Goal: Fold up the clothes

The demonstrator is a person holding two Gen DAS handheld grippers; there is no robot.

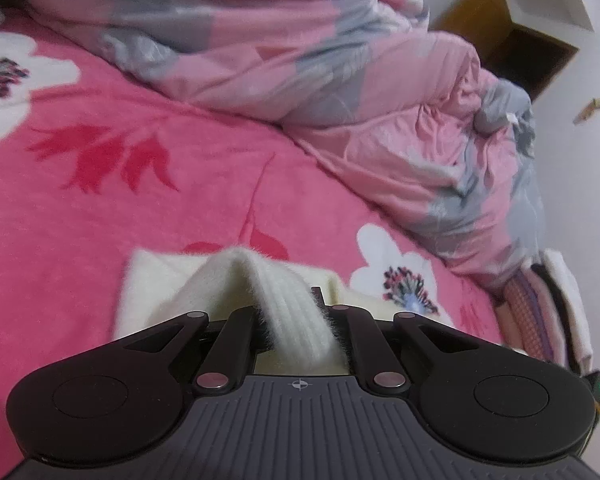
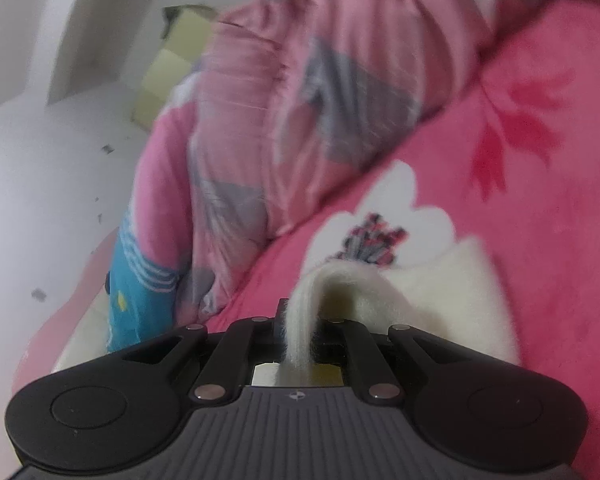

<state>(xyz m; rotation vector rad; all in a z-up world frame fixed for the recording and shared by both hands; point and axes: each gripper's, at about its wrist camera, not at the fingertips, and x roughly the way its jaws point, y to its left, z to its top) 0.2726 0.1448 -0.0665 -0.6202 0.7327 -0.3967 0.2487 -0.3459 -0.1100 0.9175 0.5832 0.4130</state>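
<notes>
While the pink flowered bedspread (image 1: pixel 100 208) is stretching under everything and the bunched pink-and-grey quilt (image 1: pixel 340 92) is lying heaped along its far side, I am working on one cream fuzzy knit garment (image 1: pixel 156 284), which is lying on the spread right in front of me. My left claw (image 1: pixel 296 312) is clamping a ribbed fold of it, raised into a ridge above the rest; my right claw (image 2: pixel 300 320) is pinching a thinner edge of the same knit (image 2: pixel 452 292), which is arching up from the flat part. Both views are blurring a little, so I am judging that I am carrying a fold, with two held edges lifted off the body of the garment. Whether they are travelling over or just being raised, I cannot tell. The next move is calling for both claws keeping level and the edges laid square on the flat part before letting go. Counting: one bedspread, one quilt, one garment, two claws.
</notes>
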